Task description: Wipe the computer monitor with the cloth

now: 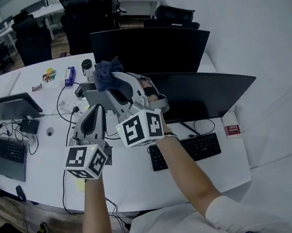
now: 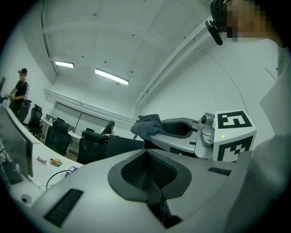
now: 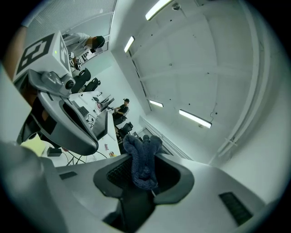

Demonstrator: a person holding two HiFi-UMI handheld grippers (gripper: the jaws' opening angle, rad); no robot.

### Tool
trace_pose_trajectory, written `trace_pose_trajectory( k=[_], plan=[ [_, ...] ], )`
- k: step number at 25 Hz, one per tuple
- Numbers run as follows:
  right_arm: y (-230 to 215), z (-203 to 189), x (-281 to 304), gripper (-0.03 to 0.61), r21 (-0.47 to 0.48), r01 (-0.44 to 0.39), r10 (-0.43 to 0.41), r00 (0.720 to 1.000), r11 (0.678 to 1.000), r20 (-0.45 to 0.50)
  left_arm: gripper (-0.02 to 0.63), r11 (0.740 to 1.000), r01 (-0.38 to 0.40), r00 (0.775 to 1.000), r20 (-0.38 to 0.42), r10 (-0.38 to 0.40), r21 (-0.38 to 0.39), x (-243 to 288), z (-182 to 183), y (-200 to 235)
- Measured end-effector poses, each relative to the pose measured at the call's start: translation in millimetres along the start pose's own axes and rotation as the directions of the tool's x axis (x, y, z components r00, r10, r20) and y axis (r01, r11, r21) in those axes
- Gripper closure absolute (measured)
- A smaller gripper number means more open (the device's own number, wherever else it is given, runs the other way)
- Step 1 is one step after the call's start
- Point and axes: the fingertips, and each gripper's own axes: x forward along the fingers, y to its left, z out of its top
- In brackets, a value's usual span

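Note:
My right gripper (image 1: 114, 79) is raised above the desk, shut on a crumpled dark blue cloth (image 1: 107, 73). In the right gripper view the cloth (image 3: 143, 160) is bunched between the pads and sticks up past the tips. The left gripper (image 1: 95, 110) is beside it, lower and to the left, shut with nothing in it; its dark pads (image 2: 136, 169) meet. A black monitor (image 1: 204, 94) stands just right of the grippers, behind the black keyboard (image 1: 186, 149). A second black monitor (image 1: 153, 48) stands further back. Neither gripper touches a screen.
At the left of the white desk (image 1: 138, 181) are a tilted screen (image 1: 8, 107), a small keyboard (image 1: 8, 150) and cables. Snack packets (image 1: 50, 75) and a dark-capped jar (image 1: 87, 66) lie at the back. Black office chairs (image 1: 82, 20) stand behind the desk.

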Motion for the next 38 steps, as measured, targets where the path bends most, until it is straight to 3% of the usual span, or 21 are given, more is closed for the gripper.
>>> trace_pose_trajectory(
  k=[11,22,38],
  plan=[
    [26,12,16,0.439,-0.025,-0.039,0.040,0.999,0.999,0.029,0.607,0.998,-0.054,0.999,0.004,0.054,-0.021,-12,-11,23],
    [62,-24,18,0.439,-0.021,-0.074,0.074,0.997,0.997,-0.034,0.607,0.996,-0.076,0.997,-0.020,0.075,-0.045,-21,-36,33],
    [97,-63,5,0.439,0.067,-0.072,0.076,0.996,0.995,-0.051,0.607,0.997,-0.026,0.997,-0.076,0.021,-0.071,-13,-89,25]
  ],
)
